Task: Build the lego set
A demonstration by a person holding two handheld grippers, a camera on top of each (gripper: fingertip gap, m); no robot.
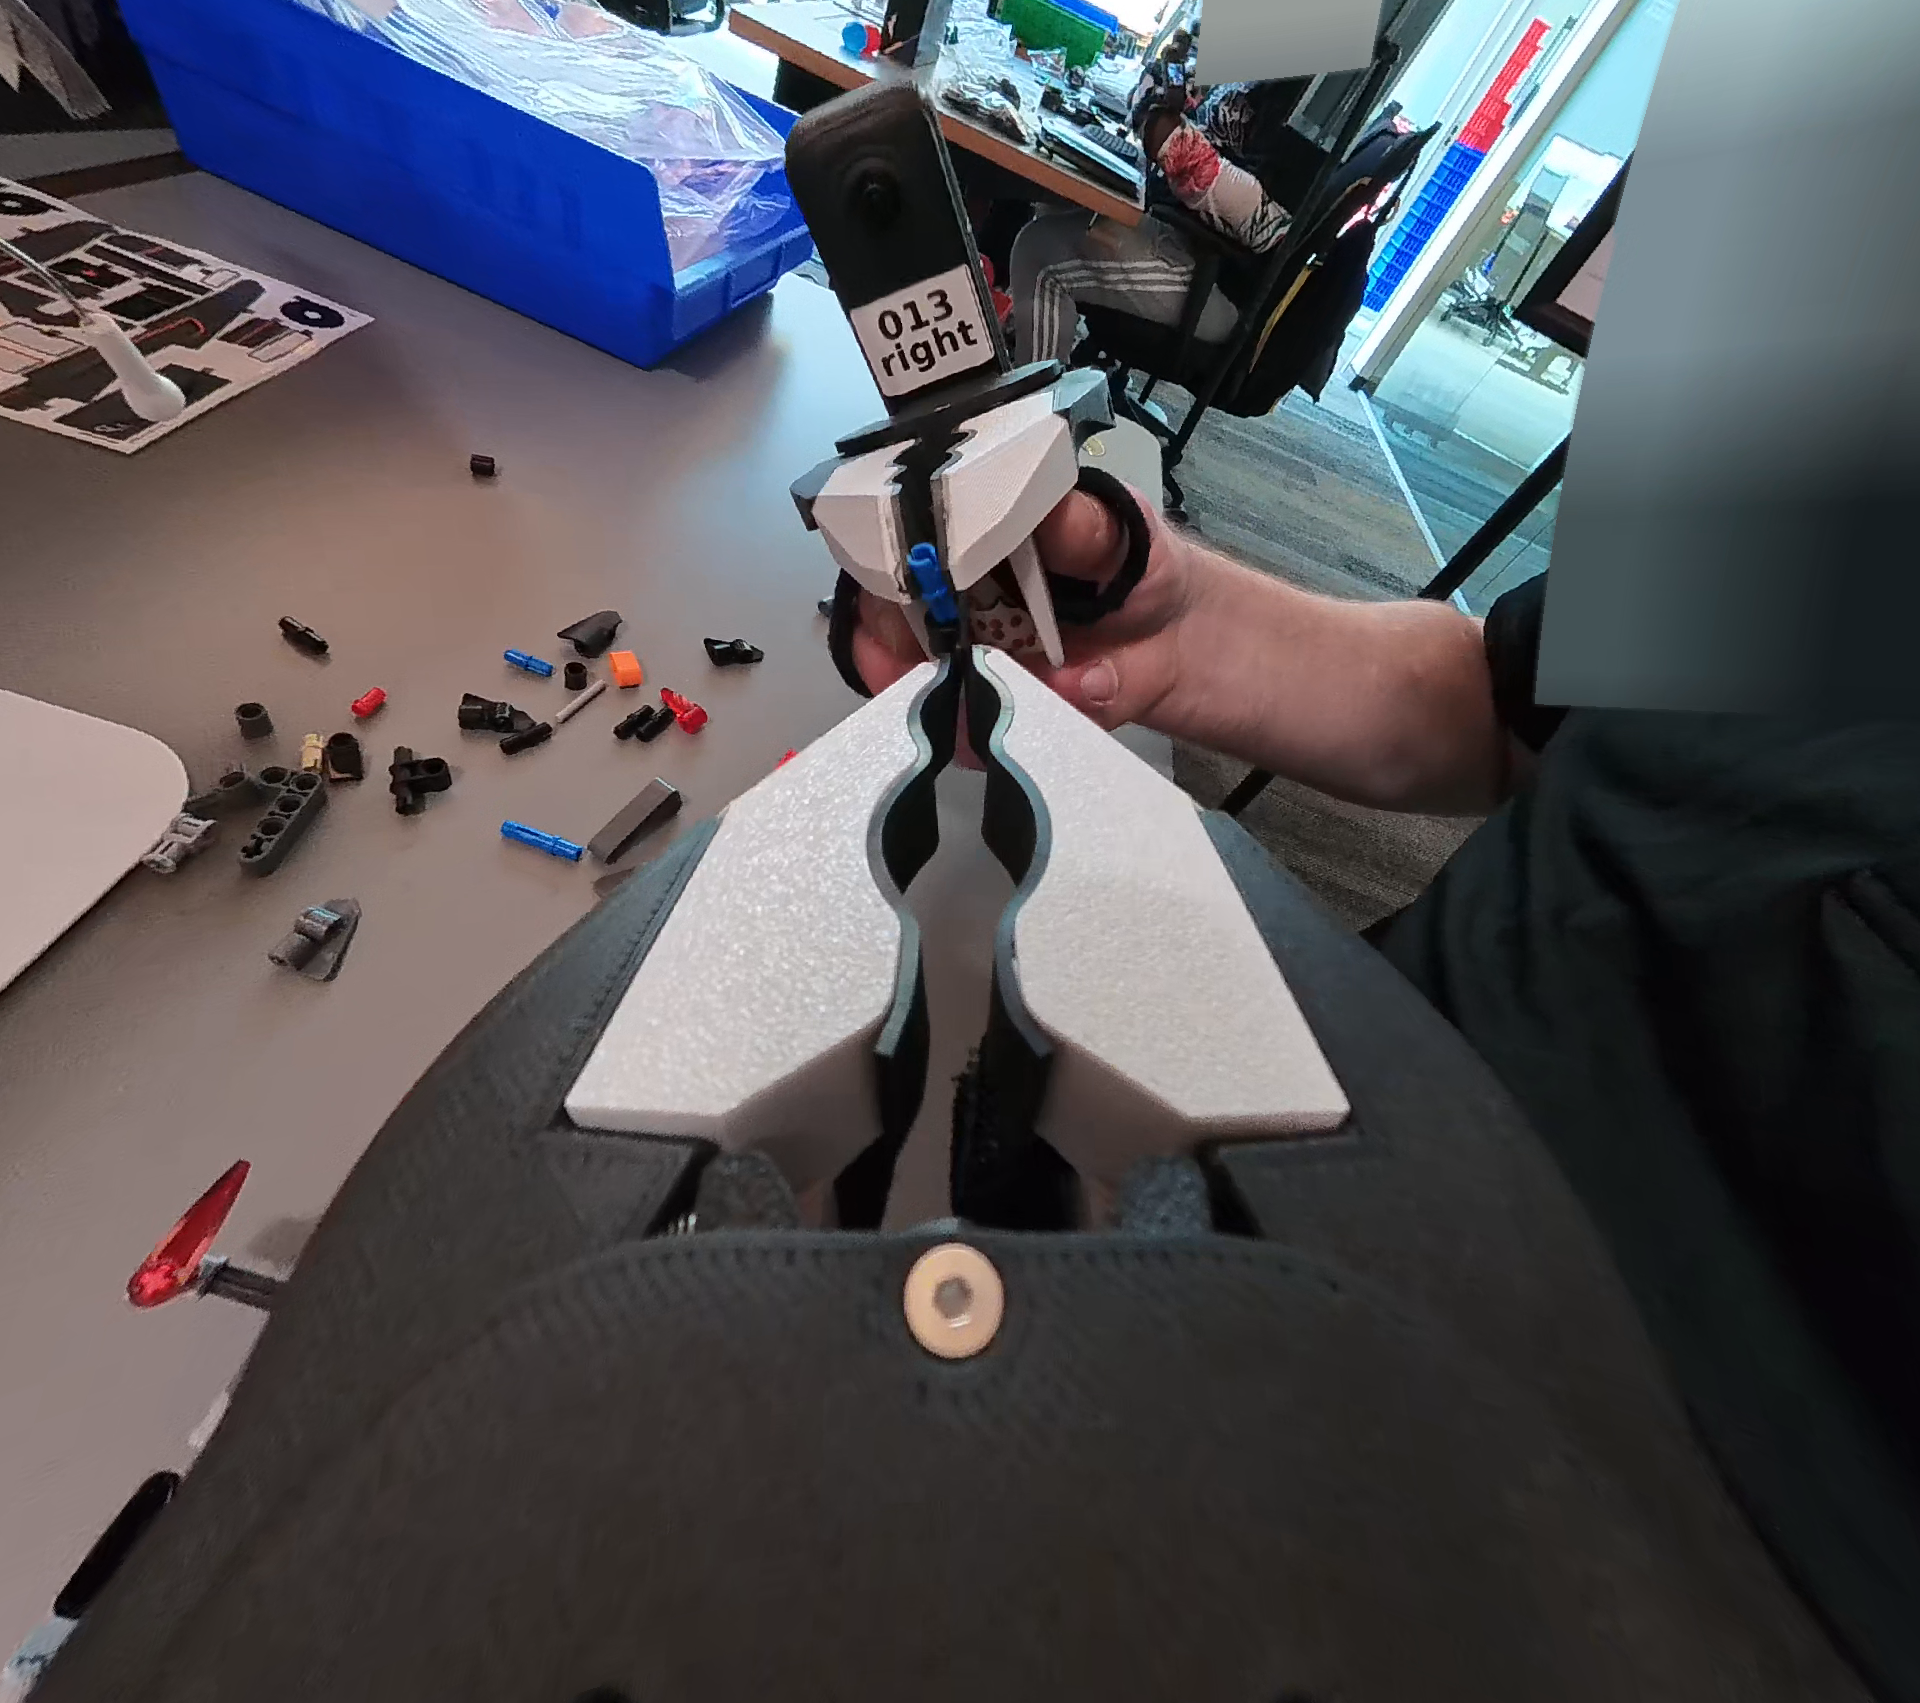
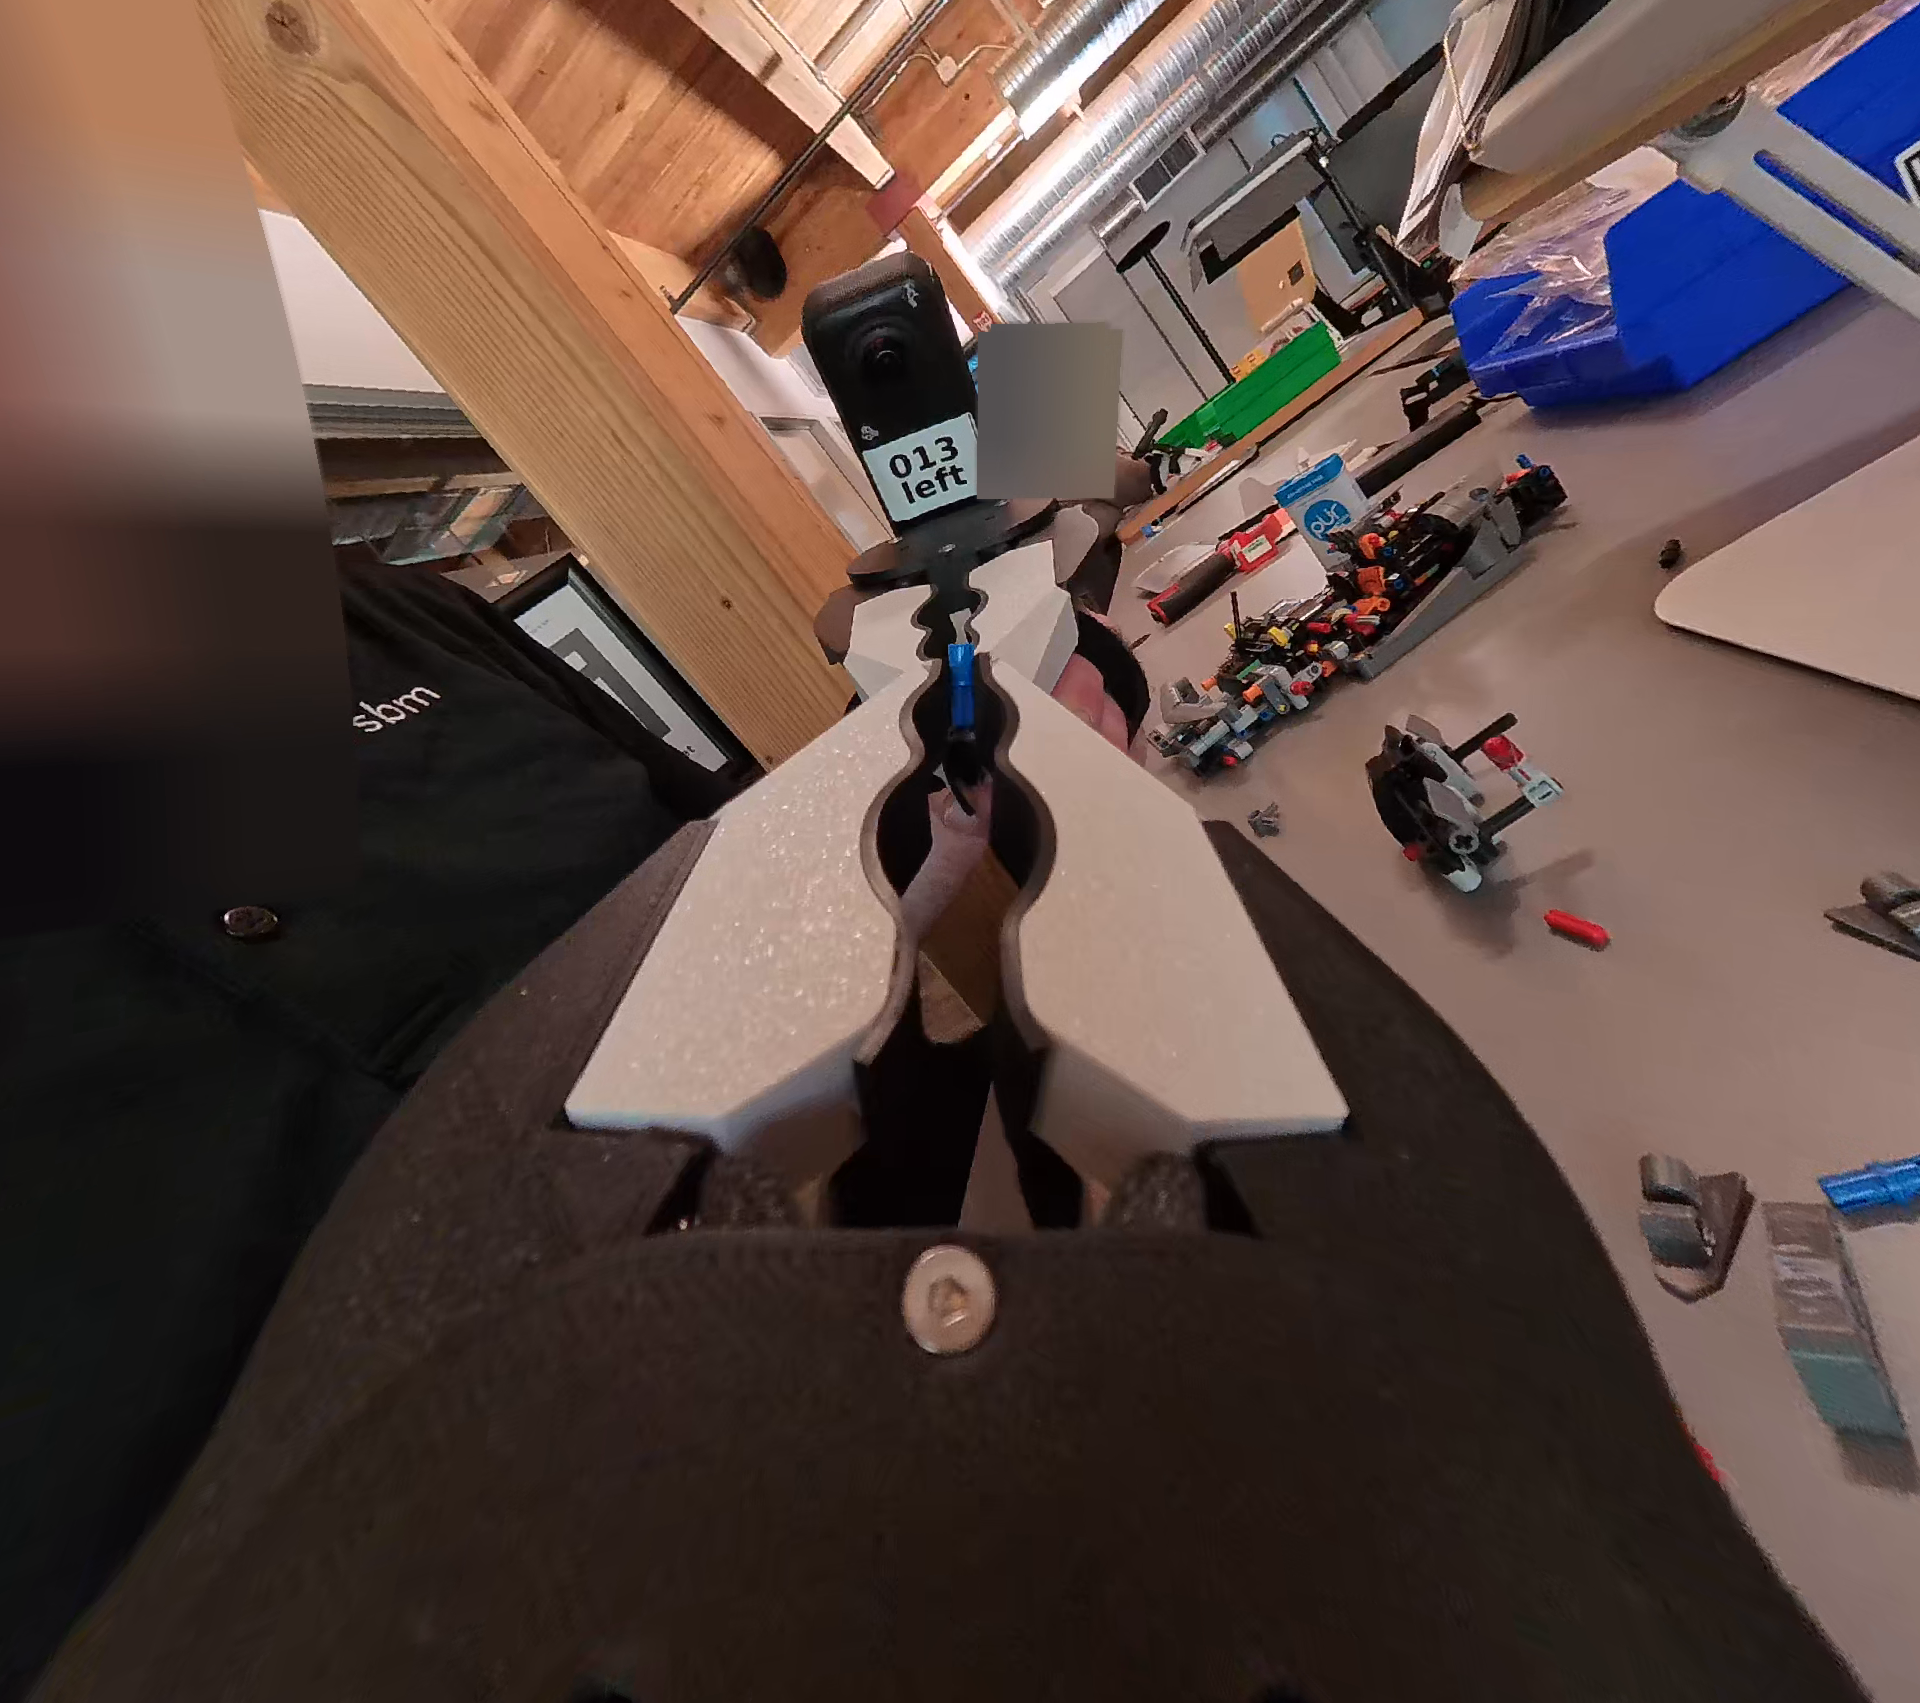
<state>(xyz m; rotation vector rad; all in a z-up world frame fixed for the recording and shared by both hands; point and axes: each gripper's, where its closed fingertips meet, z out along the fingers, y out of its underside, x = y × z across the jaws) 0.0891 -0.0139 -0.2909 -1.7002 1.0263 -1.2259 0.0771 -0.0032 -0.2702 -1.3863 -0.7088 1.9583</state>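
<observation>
Two grippers meet tip to tip in mid-air above the bench [image 1: 623, 448], with one blue pin [image 1: 932, 583] between them. The right gripper [image 1: 940, 604] has its jaws pressed together on the pin; the left gripper [image 1: 961, 682] has jaws nearly closed at the pin's lower end, though whether they grip it I cannot tell. A slight twist or uneven squeeze could pop the smooth little pin loose, dropping it among the scattered loose pieces [image 1: 499, 718] or off the bench edge
</observation>
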